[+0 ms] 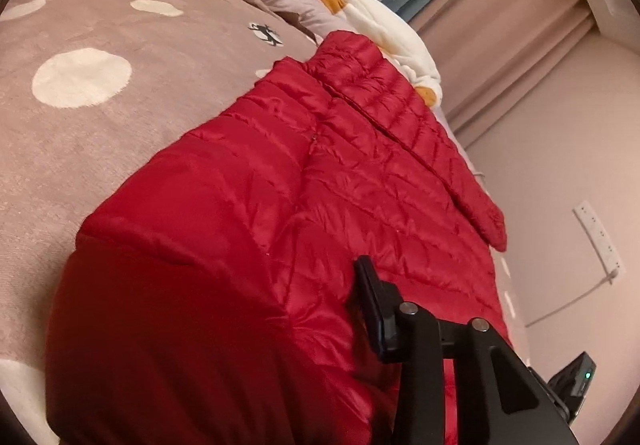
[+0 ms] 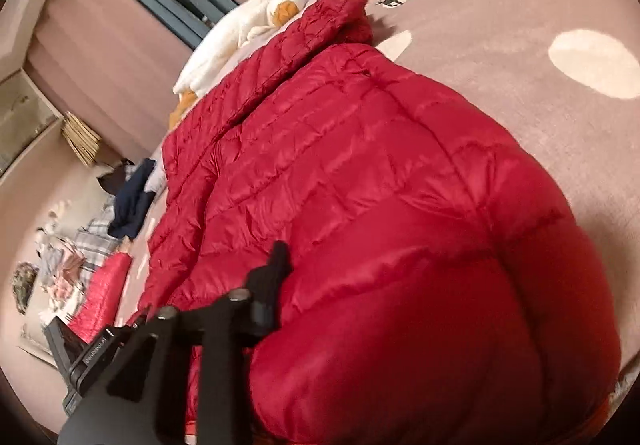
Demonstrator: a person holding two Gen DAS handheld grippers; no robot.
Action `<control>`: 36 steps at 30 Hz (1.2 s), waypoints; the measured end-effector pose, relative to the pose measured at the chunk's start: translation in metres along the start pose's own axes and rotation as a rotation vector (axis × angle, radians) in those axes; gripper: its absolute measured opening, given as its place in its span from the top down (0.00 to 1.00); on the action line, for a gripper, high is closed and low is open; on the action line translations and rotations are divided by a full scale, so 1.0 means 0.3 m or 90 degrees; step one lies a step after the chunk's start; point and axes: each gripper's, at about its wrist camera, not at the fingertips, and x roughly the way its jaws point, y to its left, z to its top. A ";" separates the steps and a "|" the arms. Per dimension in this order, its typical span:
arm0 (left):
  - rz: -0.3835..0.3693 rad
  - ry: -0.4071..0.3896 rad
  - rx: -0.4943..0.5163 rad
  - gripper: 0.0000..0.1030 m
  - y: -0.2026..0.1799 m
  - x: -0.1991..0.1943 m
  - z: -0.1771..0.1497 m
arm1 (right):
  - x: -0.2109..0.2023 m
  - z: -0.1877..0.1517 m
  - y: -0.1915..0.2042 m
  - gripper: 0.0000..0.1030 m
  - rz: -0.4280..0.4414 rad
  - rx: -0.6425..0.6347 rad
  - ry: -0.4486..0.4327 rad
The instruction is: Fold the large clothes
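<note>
Red down jacket spread on the dotted bed cover, long axis running away from both tongs, left and right, each apparently clamped on its near hem

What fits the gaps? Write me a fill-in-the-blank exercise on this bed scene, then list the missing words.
1. The quilted jacket spread on the bed is ____ in colour.
2. The pinkish blanket under it is patterned with large ____ dots.
3. The white plush toy by the jacket's far end has an ____ beak.
4. In each wrist view, only ____ finger of the tool shows against the jacket: left tool, right tool.

Missing words: red; cream; orange; one
</note>
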 end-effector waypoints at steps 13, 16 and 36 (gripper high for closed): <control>0.081 -0.049 0.082 0.65 -0.052 0.002 -0.036 | 0.000 -0.036 0.000 0.86 -0.018 -0.090 -0.034; 0.085 -0.054 0.077 0.66 -0.053 0.007 -0.032 | 0.004 -0.037 0.009 0.86 -0.026 -0.102 -0.036; 0.086 -0.066 0.006 0.76 -0.039 -0.013 -0.023 | -0.041 -0.014 -0.042 0.88 0.026 0.010 -0.023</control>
